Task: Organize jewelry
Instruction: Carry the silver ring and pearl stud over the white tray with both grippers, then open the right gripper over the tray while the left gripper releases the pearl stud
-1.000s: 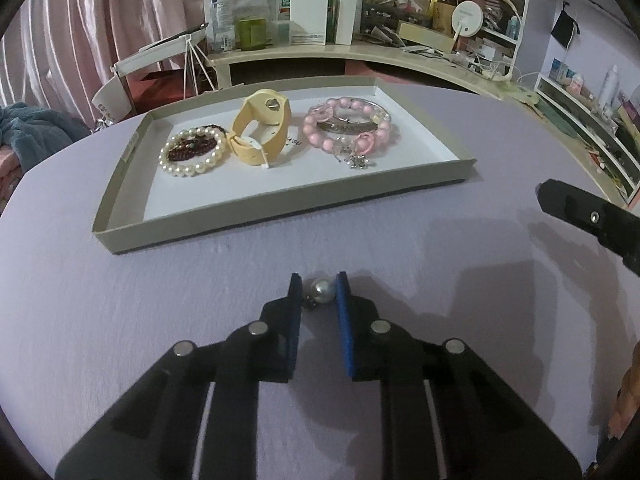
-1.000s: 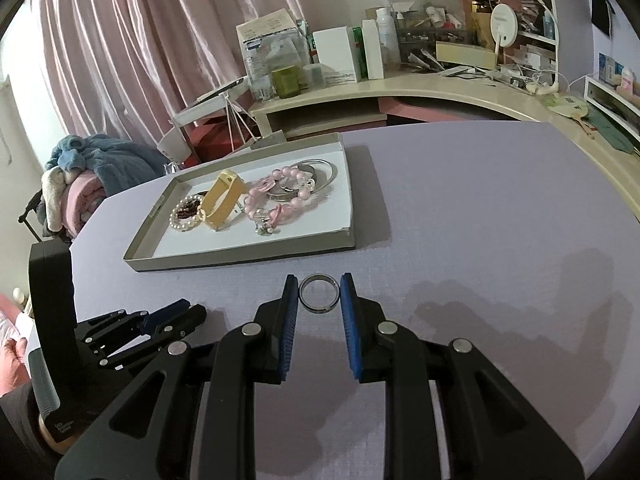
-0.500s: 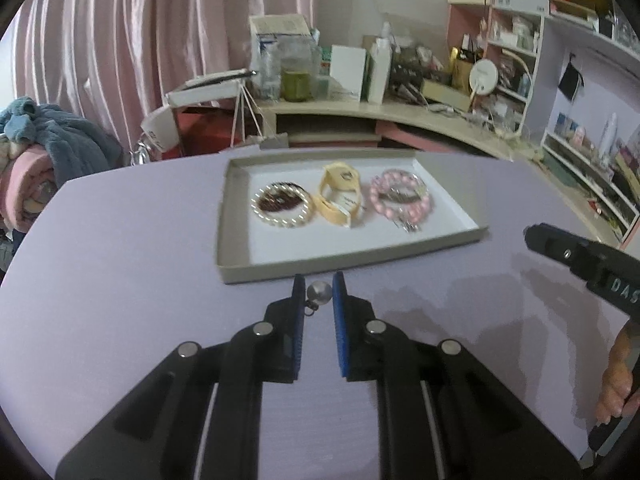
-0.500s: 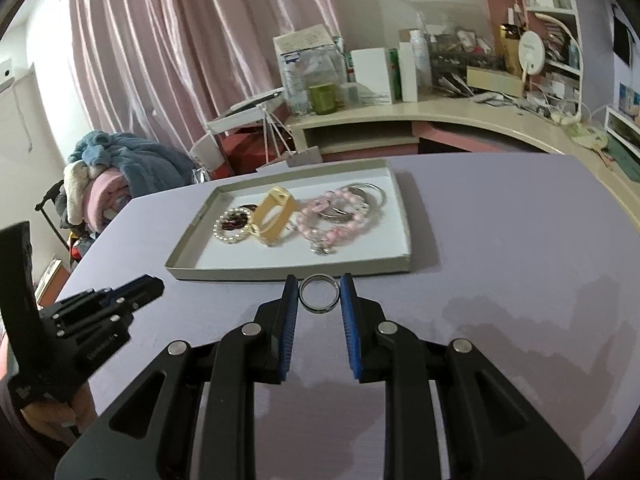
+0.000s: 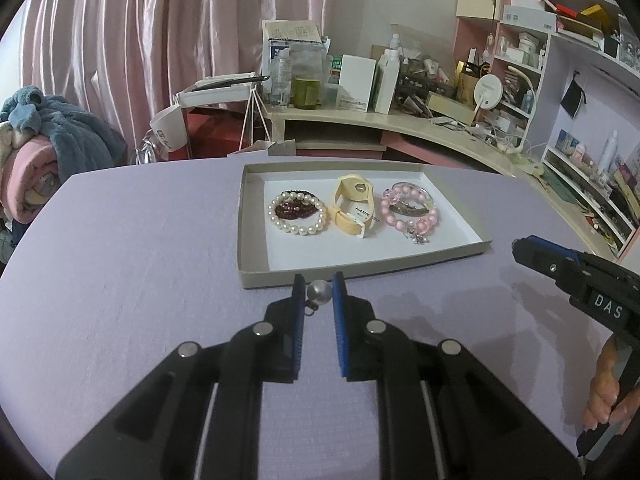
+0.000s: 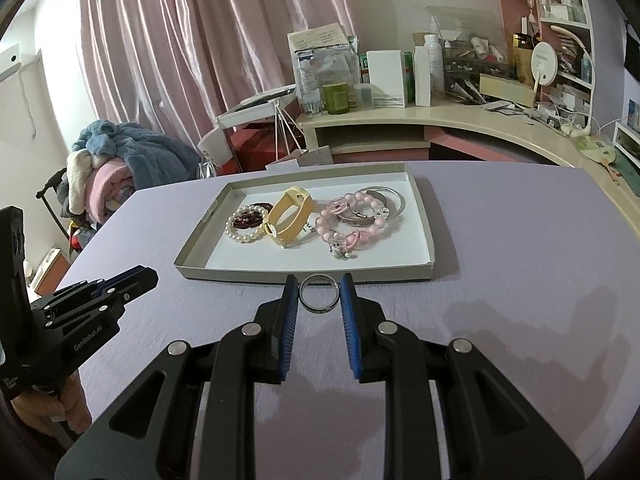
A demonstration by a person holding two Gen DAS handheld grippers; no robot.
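Between the blue pads of the left tongs (image 5: 318,290) sits a pearl earring (image 5: 319,292), pinched near the tips with the jaws drawn almost together, its small metal loop hanging just below. The right tongs (image 6: 320,294) are closed a little wider on a silver ring (image 6: 319,293), which stands on edge with both pads pressing its rim. Both pieces hang above the lavender tabletop (image 5: 120,260), just short of the near wall of the shallow tray (image 5: 256,276), where a pearl bracelet (image 5: 297,213), a yellow band (image 5: 354,210) and a pink bead bracelet (image 5: 410,210) already lie in a row. The step in hand looks like carrying each piece over that wall and setting it down on the bare white floor in front of the row. To do it well, clear the wall with room to spare, lower until the piece nearly touches, and only then ease the pads apart; a round pearl is likely to roll and a ring on edge to wheel away if dropped. Keeping the two tongs well apart should avoid a knock.
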